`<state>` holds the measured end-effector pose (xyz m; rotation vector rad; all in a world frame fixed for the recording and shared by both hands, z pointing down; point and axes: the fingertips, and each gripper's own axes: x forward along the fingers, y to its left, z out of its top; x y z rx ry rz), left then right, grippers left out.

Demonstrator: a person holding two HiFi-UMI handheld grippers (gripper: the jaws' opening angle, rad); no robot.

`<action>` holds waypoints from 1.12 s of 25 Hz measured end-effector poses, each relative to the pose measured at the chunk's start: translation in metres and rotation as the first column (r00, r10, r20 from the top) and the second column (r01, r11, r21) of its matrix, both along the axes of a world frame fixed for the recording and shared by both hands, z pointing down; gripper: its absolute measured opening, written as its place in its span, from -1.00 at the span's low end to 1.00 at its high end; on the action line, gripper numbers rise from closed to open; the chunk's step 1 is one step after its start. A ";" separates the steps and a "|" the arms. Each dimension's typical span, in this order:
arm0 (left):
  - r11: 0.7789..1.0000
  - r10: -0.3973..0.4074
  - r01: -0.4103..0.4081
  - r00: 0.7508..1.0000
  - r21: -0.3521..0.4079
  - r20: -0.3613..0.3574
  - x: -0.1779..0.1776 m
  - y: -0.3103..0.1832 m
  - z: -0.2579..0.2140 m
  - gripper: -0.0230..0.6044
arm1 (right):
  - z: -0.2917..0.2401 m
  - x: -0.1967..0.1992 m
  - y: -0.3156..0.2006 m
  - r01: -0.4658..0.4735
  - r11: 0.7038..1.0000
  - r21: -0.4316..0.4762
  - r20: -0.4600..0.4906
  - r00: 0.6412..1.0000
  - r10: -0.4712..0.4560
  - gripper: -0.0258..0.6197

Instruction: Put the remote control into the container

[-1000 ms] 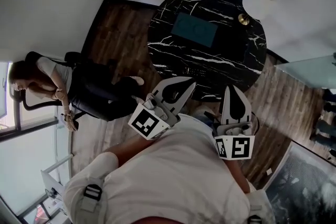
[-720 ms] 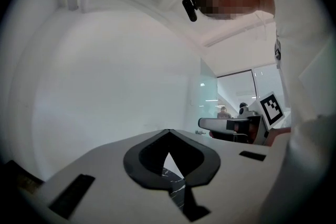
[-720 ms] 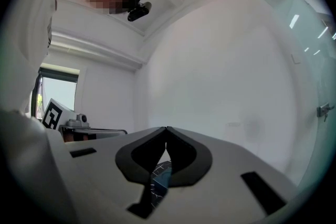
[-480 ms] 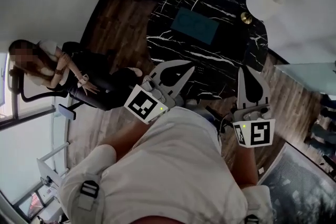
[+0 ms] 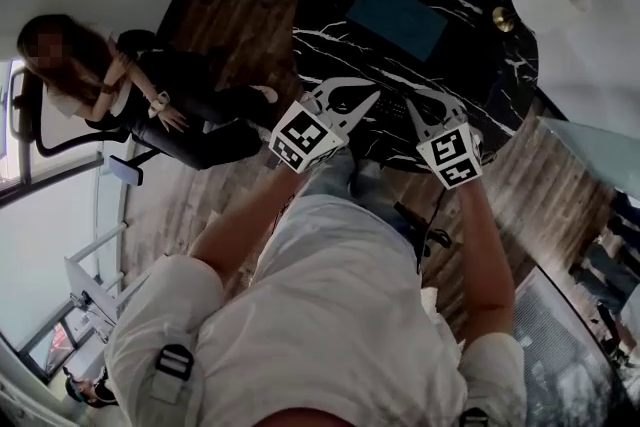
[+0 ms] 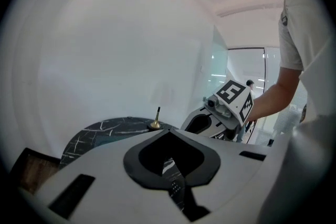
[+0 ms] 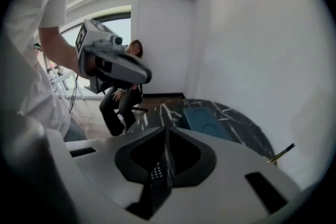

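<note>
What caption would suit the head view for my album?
Left gripper and right gripper poised at a black marble table holding a teal container.

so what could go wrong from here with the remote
1. Both the left claw and the right claw are shut and aimed at the remote control; lowered like this, they could shove it rather than grip it.
2. The remote control seems to lie near the front edge of the table, so a shove may drop it to the floor.

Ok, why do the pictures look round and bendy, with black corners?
Head view: the wide lens bends the room, and the table looks dark. Left gripper view and right gripper view: fisheye circles with black corners and curved, pale walls.
</note>
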<state>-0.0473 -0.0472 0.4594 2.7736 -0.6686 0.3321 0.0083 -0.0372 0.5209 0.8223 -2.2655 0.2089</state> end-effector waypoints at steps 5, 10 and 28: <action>0.994 0.036 -0.025 0.994 -0.102 0.108 -0.001 0.011 0.089 -0.91 | 0.104 -0.016 0.027 0.116 0.970 -0.214 -0.116 0.983 -0.143 -0.61; 0.981 0.057 -0.020 0.981 -0.192 0.187 -0.001 0.024 0.166 -0.91 | 0.181 -0.017 0.034 0.145 0.932 -0.331 -0.215 0.950 -0.224 -0.37; 0.965 0.046 0.012 0.976 -0.262 0.214 0.001 0.021 0.208 -0.91 | 0.242 -0.006 0.034 0.214 0.907 -0.362 -0.347 0.872 -0.345 -0.27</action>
